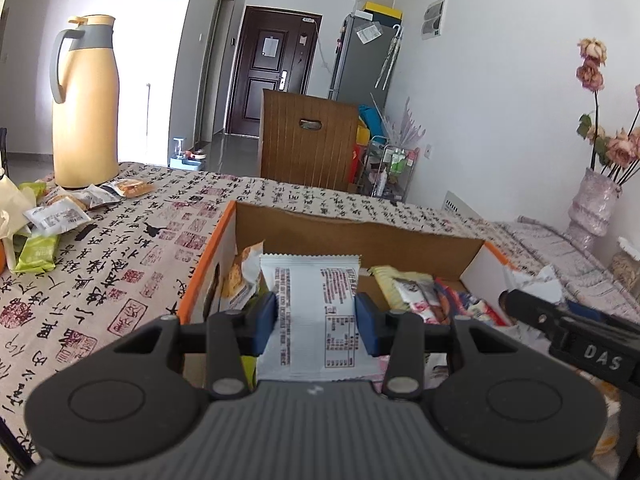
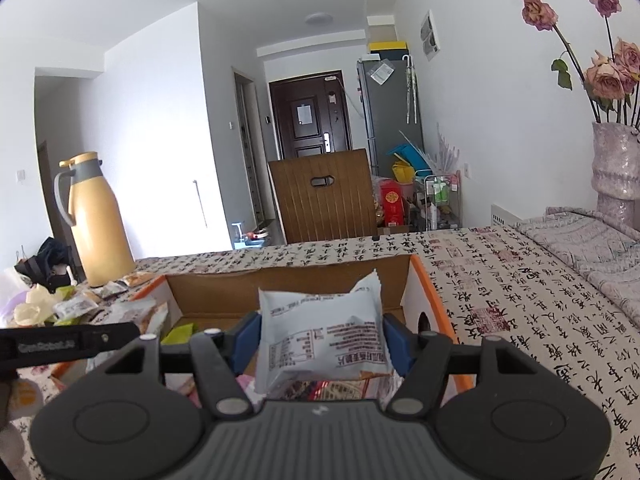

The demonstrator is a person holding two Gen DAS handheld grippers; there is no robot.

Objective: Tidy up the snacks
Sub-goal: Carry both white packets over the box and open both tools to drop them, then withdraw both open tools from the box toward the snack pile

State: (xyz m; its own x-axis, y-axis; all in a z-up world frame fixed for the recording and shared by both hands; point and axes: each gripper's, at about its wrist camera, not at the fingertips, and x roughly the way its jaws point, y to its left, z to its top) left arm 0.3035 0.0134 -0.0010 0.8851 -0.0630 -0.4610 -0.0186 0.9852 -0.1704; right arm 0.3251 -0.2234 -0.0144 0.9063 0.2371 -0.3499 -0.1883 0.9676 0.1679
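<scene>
1. Both grippers are pinching packets: the left gripper [image 1: 316, 314] is clamping a flat white snack packet [image 1: 316, 308], and the right gripper [image 2: 320, 340] is squeezing a puffier white packet [image 2: 320, 332]; each packet is sticking out ahead of its jaws.
2. Just beyond and below both tools, the orange-edged cardboard box [image 1: 352, 228] is already holding several snacks.
3. Far off to the left gripper's left, a loose snack pile [image 1: 52, 216] by the yellow thermos [image 1: 86, 100] is still waiting, so sorting seems partly done.

two grippers, left [image 1: 316, 312] and right [image 2: 316, 340], each clasping one white snack packet [image 1: 316, 300] [image 2: 320, 336]; one cardboard box [image 1: 352, 228]; one yellow flask [image 1: 86, 108]; one vase [image 2: 616, 168].
</scene>
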